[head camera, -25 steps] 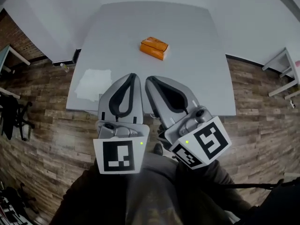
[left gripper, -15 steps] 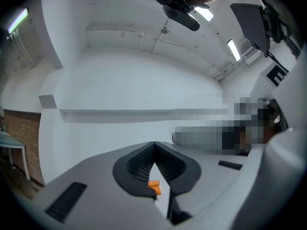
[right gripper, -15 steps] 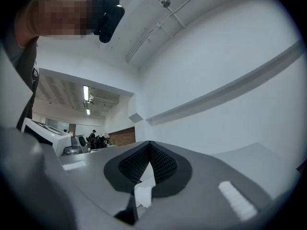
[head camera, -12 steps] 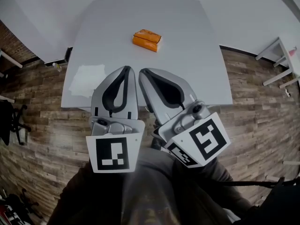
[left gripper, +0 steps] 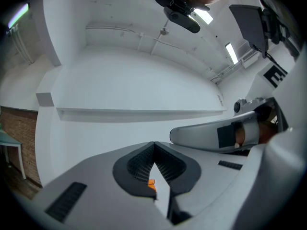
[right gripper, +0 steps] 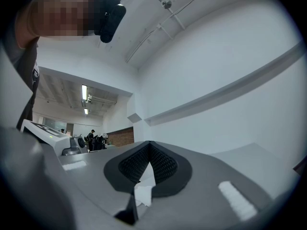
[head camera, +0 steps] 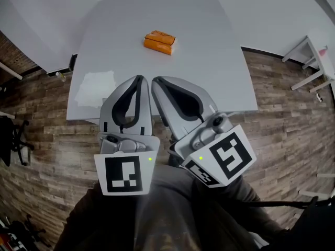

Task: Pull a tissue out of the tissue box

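Note:
An orange tissue pack (head camera: 159, 42) lies on the far middle of the white table (head camera: 209, 61). One flat white tissue (head camera: 96, 88) rests near the table's front left corner. My left gripper (head camera: 140, 79) and right gripper (head camera: 155, 81) hover side by side over the table's near edge, well short of the pack, both shut and empty. In the left gripper view the pads (left gripper: 165, 166) meet at the tip, and a sliver of the orange pack (left gripper: 151, 184) shows through the gap below. In the right gripper view the pads (right gripper: 163, 164) also meet, with a white patch (right gripper: 143, 193) behind them.
Wood-plank floor surrounds the table. White furniture legs (head camera: 309, 61) stand at the right, and a dark chair (head camera: 10, 135) at the left edge. The person's dark clothing fills the bottom of the head view. Distant people (right gripper: 91, 137) stand at the back of the room.
The head view has shifted, so the pack and table sit slightly further left and higher in the picture. Both grippers stay shut and side by side; nothing was taken or released.

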{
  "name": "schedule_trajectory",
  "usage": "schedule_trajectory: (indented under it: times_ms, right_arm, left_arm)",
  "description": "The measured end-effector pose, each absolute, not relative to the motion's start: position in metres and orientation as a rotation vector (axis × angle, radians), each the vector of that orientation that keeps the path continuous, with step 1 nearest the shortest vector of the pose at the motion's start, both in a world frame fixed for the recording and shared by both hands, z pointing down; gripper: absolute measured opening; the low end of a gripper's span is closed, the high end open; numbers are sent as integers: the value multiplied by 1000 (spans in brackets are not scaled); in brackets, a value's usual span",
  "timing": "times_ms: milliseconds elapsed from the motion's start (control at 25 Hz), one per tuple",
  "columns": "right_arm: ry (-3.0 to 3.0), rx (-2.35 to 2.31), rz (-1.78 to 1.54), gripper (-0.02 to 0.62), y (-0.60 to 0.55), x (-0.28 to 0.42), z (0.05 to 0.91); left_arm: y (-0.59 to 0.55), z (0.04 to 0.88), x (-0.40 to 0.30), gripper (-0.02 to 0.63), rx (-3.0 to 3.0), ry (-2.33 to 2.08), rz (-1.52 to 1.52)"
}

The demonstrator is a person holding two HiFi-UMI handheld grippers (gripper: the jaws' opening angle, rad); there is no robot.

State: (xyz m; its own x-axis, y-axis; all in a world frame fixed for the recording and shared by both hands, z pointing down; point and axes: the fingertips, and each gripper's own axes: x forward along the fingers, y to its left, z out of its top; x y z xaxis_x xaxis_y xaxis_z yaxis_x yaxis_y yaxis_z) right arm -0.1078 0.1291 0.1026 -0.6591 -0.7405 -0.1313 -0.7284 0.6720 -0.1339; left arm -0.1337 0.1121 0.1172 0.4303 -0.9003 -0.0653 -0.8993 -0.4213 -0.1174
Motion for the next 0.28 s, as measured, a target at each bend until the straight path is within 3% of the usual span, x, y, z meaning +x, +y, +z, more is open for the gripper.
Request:
schedule_trajectory:
  times_ms: [280]
  right_arm:
    - [2714,-1202,-98,2,140,-114,100]
  left_arm:
    - [123,114,-140,0,-2543,1607,-10]
